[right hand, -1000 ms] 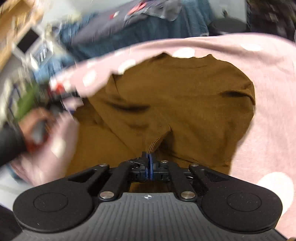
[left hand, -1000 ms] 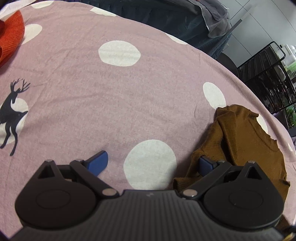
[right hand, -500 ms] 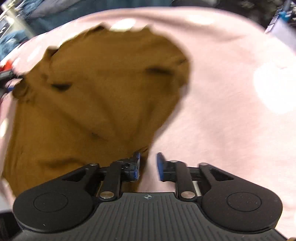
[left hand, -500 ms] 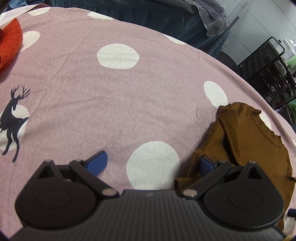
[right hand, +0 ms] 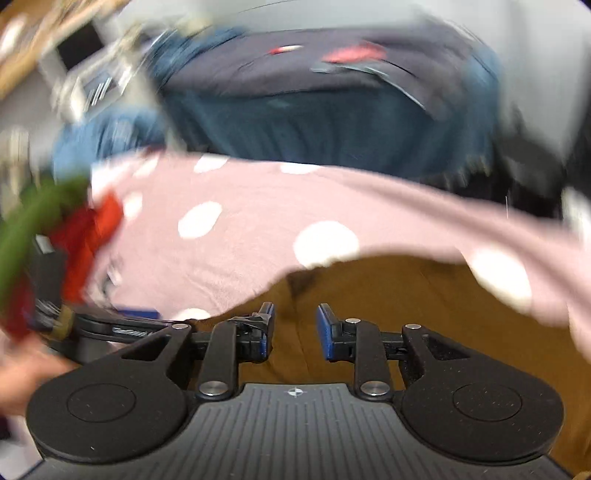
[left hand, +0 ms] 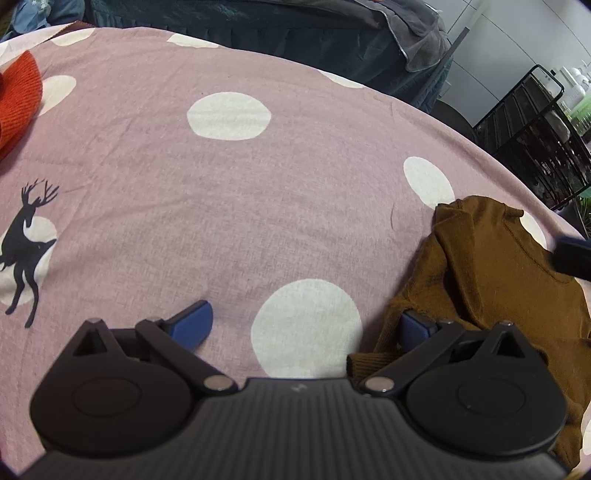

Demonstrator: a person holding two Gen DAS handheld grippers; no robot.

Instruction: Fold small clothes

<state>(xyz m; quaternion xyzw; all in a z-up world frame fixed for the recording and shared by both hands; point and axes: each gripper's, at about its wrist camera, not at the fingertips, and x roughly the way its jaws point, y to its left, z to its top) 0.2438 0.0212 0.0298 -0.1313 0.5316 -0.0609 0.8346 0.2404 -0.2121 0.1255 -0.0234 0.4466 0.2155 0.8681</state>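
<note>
A small brown knit top (left hand: 491, 273) lies crumpled at the right on a pink bedsheet with white dots (left hand: 258, 192). My left gripper (left hand: 306, 325) is wide open low over the sheet; its right finger (left hand: 415, 326) touches the top's left edge, its left finger (left hand: 194, 321) is over bare sheet. My right gripper (right hand: 293, 330) is open and empty just above the brown top (right hand: 424, 314); this view is blurred. The right gripper's tip shows in the left wrist view (left hand: 572, 256) over the top's neckline.
An orange-red garment (left hand: 18, 96) lies at the sheet's far left, also seen blurred in the right wrist view (right hand: 92, 236). A black deer print (left hand: 26, 243) marks the sheet. A dark blue bed or sofa (left hand: 295, 33) stands behind, a black wire rack (left hand: 535, 133) at right.
My right gripper let go of the brown top, opened, and swung round fast over it. My left gripper stayed open and barely moved.
</note>
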